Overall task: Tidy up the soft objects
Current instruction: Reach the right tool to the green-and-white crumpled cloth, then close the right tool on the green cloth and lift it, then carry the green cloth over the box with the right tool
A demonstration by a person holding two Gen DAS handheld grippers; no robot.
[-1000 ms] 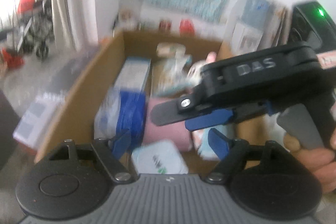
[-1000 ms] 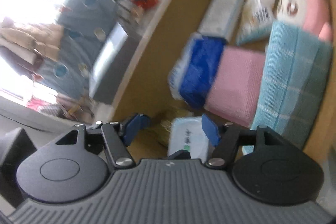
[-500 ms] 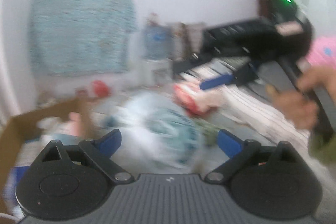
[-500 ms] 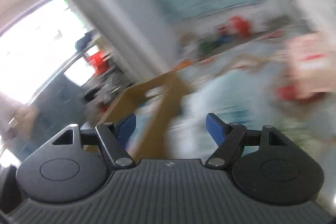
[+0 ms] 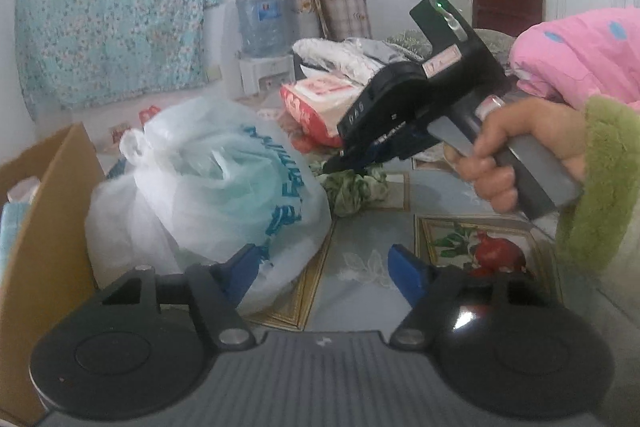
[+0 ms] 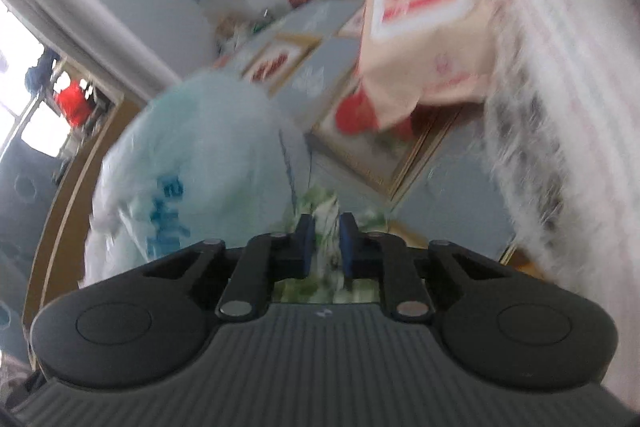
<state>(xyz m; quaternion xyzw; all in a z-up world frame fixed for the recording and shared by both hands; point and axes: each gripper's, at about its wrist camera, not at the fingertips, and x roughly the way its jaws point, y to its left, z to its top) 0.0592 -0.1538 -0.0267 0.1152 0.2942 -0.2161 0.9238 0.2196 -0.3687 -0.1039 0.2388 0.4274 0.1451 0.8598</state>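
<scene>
1. Left wrist view: left gripper (image 5: 324, 269) has its jaws apart and closing. The left blue pad touches or overlaps the lower edge of the white plastic bag (image 5: 208, 187); contact not certain. Bare floor shows between the pads, nothing pinched.
2. Same view: the bag, with blue print and knotted at the top, sits on the patterned floor mat (image 5: 452, 235), just beside the cardboard box (image 5: 44, 227) at left.
3. Same view: right gripper (image 5: 340, 165), held by a hand (image 5: 516, 155) in a green fleece cuff, points down at the green-and-white cloth bundle (image 5: 356, 187). The bundle lies on the mat just right of the bag. Its tips reach the top of the bundle.
4. Same view: a red-and-white package (image 5: 316, 103) lies behind the bundle; a pink quilt (image 5: 580, 51) is at far right.
5. Right wrist view (blurred): right gripper (image 6: 325, 241) is clamped on the green-and-white cloth bundle (image 6: 326, 223); fabric fills the narrow gap between the blue pads.
6. Same view: the white plastic bag (image 6: 192, 167) is to the left, touching the bundle; the red-and-white package (image 6: 420, 39) is well beyond it.
</scene>
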